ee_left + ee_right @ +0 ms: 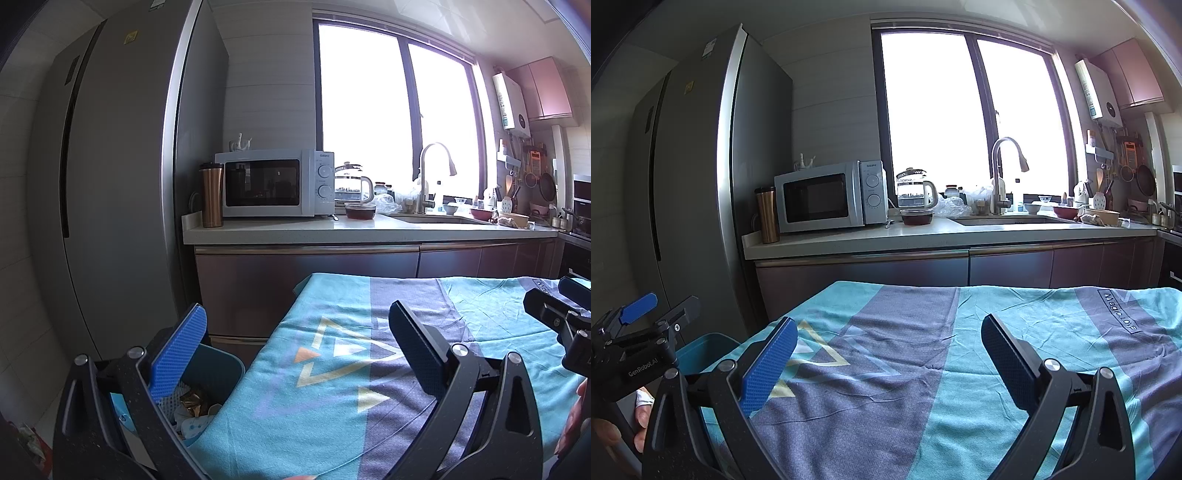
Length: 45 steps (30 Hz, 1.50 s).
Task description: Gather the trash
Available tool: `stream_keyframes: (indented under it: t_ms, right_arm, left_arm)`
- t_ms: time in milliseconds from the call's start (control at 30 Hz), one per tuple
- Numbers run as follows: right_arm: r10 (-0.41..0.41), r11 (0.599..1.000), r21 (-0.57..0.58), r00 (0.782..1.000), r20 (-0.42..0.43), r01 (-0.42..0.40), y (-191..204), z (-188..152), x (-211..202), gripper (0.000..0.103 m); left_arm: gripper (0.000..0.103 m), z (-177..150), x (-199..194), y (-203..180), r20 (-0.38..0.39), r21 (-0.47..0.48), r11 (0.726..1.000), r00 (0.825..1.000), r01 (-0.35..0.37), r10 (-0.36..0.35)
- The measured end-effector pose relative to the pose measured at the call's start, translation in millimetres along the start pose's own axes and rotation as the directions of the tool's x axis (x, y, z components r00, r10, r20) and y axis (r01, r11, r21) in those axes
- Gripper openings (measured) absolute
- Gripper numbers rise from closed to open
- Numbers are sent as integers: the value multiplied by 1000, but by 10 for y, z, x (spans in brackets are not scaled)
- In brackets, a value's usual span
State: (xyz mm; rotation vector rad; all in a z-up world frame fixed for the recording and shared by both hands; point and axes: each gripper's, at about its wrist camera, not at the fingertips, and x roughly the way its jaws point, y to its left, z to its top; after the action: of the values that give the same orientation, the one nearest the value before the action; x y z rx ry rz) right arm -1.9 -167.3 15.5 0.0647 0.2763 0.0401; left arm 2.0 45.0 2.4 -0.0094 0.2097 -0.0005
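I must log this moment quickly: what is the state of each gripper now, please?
Left gripper: open, holding nothing, above the tablecloth edge near the bin.
Right gripper: open, holding nothing, above the tablecloth.

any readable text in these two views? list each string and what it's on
"Galanz": top of the microwave control panel, small but legible.
"Magic LOVE": printed patch on the tablecloth, far right.
"GenRobot.AI": body of the left gripper, seen from the right wrist view.
Too small or blurred to read: stickers on the fridge, labels on the wall-mounted water heater, and the microwave dial markings.
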Motion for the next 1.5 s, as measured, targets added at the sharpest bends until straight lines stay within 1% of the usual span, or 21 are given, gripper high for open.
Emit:
stream_keyframes:
  t_ms: [1233, 1500]
  right_arm:
    - [-4, 1000, 3, 1000, 5, 4, 61, -2, -28, 96]
    - [-6, 1000, 6, 1000, 2, 6, 55, -6, -20, 96]
  left_arm:
    - [97, -11, 13, 27, 2, -6, 1000, 1000, 2, -2]
    - [97, -4, -9, -13, 15, 15, 1000, 1000, -1, 0]
